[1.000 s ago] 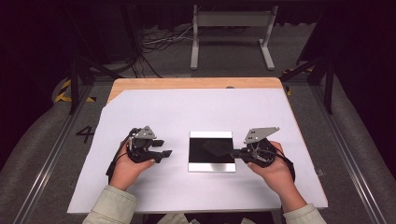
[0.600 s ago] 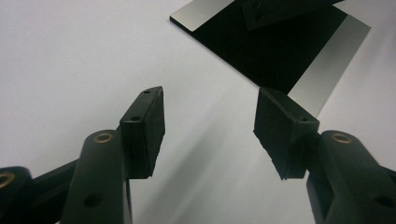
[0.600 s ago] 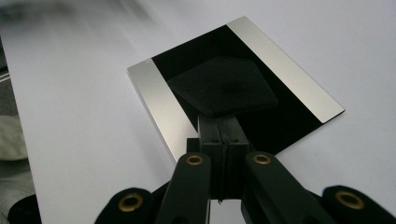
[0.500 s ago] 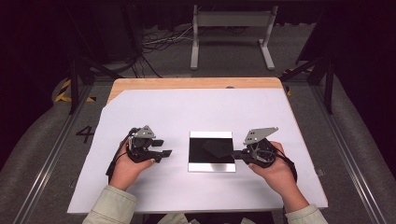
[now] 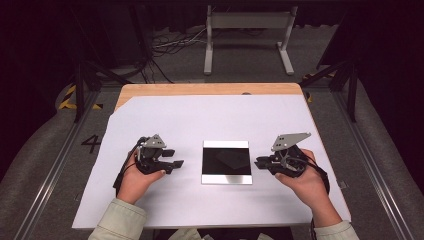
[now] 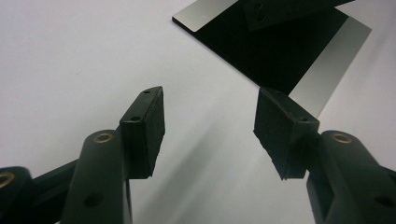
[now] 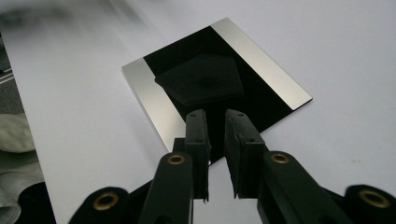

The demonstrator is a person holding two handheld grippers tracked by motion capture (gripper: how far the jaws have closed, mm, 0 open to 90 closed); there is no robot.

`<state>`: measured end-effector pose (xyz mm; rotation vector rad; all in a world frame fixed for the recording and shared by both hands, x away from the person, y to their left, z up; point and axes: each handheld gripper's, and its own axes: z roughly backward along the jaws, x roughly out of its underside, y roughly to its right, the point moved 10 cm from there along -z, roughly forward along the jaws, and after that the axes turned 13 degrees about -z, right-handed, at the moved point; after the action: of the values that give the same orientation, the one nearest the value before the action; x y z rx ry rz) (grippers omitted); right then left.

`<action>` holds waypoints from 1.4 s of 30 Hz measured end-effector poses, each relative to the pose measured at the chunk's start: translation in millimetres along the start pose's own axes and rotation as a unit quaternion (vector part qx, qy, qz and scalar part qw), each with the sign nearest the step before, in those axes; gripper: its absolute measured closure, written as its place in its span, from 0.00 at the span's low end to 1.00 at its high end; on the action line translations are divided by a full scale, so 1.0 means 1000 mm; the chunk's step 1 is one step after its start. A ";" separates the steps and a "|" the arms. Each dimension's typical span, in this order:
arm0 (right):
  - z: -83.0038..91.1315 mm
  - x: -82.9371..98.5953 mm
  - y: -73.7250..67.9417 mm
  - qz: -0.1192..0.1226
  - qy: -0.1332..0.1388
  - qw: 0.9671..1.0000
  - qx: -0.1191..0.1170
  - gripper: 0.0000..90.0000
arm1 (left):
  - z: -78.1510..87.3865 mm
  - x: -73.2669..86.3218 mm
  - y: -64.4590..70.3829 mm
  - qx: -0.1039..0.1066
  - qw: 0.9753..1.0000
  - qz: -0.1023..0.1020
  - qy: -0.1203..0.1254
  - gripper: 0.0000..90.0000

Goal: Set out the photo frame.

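A flat square plate (image 5: 226,161), glossy black with silver strips along two edges, lies at the frame's centre on the white sheet (image 5: 210,120), bare sheet all round it. The left gripper (image 5: 176,164) sits left of it, jaws wide apart; the right gripper (image 5: 259,163), jaws nearly together and empty, points at its right edge

You see a plate (image 5: 226,161) with a glossy black centre and brushed-metal-looking edge strips, lying on a smooth matt white sheet (image 5: 210,120) over a wood table (image 5: 200,89), with matt black, rubbery-looking pads (image 6: 144,130) on the left gripper (image 5: 176,164).
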<state>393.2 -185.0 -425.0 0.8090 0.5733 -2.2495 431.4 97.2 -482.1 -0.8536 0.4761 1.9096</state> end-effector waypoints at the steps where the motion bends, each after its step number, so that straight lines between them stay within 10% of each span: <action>1: 0.000 0.000 0.000 0.000 0.000 1.000 0.000 0.87 | 0.000 0.000 0.000 0.000 1.000 0.000 0.000 0.49; 11: 0.010 -0.008 0.006 -0.015 0.020 1.000 0.005 0.77 | 0.002 0.000 -0.001 -0.001 1.000 0.008 0.003 0.49; 32: -0.003 -0.037 0.040 -0.052 -0.049 0.997 0.017 0.62 | 0.000 -0.002 0.000 0.000 1.000 0.007 0.006 0.49; 42: -0.015 -0.041 0.046 -0.129 -0.052 0.990 -0.021 0.59 | 0.000 0.000 0.000 0.001 1.000 0.007 0.003 0.49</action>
<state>455.6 -189.1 -415.7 0.6194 0.7082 -2.4884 431.2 96.7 -482.3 -0.8569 0.4878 1.9192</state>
